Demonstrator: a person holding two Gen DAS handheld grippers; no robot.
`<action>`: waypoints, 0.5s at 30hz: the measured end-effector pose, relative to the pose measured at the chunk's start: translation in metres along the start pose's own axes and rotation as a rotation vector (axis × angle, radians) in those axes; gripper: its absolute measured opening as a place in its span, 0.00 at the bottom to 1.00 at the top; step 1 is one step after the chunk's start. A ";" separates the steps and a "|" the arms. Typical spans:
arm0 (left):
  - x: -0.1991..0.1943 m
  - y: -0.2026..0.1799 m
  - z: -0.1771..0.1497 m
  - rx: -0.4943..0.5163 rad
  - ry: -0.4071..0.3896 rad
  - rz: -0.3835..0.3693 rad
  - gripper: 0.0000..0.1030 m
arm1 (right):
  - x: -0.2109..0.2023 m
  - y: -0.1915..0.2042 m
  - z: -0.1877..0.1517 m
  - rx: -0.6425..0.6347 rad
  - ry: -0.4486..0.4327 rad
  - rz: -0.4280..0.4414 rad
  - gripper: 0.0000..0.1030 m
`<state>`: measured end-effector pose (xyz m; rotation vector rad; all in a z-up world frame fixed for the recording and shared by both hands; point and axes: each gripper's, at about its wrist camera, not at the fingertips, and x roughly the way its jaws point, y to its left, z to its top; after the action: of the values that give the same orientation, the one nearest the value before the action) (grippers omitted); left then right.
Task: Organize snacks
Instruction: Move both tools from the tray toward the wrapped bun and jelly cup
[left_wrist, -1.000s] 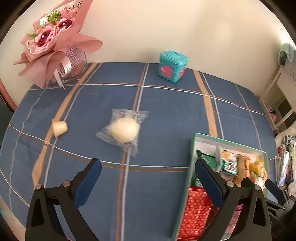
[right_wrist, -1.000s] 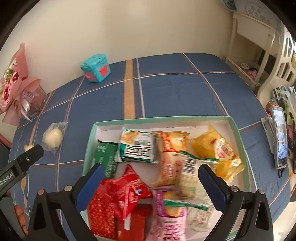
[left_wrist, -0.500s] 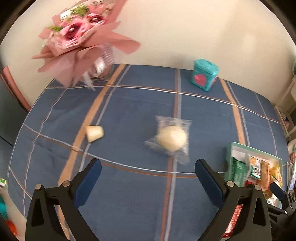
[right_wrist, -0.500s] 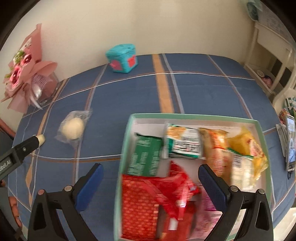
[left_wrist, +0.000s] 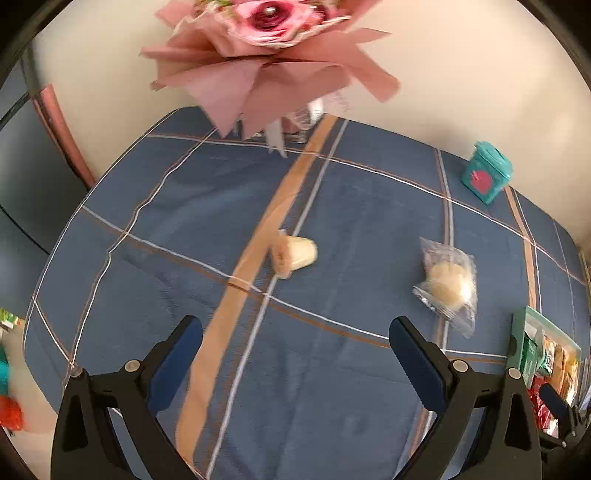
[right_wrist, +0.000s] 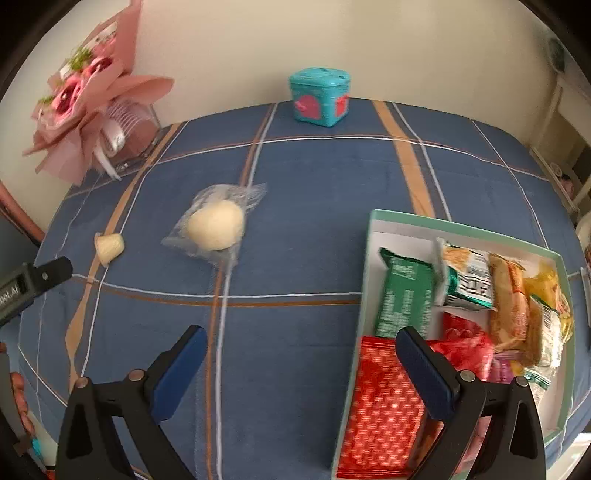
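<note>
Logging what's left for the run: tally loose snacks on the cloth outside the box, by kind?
Wrapped round bun: 1
Small jelly cup, lying on its side: 1
Total outside the snack box: 2
Both claws, left and right, are open and hold nothing.

The left tongs (left_wrist: 295, 349) stood wide open above a blue plaid cloth (left_wrist: 192, 206) covering the worktop, with nothing between their blue pads (left_wrist: 177, 362). Ahead of them a small cream jelly cup (left_wrist: 294, 254) lay tipped on its side on a tan stripe, and to its right, well apart, lay a pale round bun in a clear wrapper (left_wrist: 448, 282). A pink bouquet (left_wrist: 266, 55) loomed at the far edge, a teal box (left_wrist: 487, 177) stood far right, and a green-rimmed tray of snacks (left_wrist: 517, 332) showed at the right border.
</note>
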<state>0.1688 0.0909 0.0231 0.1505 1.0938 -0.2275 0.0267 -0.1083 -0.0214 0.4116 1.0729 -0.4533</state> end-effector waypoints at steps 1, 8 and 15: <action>0.001 0.005 0.001 -0.007 0.002 -0.001 0.98 | 0.001 0.004 -0.001 -0.006 0.001 0.000 1.00; 0.010 0.026 0.003 -0.041 0.013 0.005 0.98 | 0.007 0.027 -0.001 -0.052 0.000 -0.016 1.00; 0.014 0.031 0.011 -0.078 -0.008 -0.029 0.98 | 0.011 0.033 0.013 -0.040 -0.023 0.001 1.00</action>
<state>0.1922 0.1171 0.0156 0.0646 1.0957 -0.2108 0.0582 -0.0894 -0.0227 0.3706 1.0574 -0.4339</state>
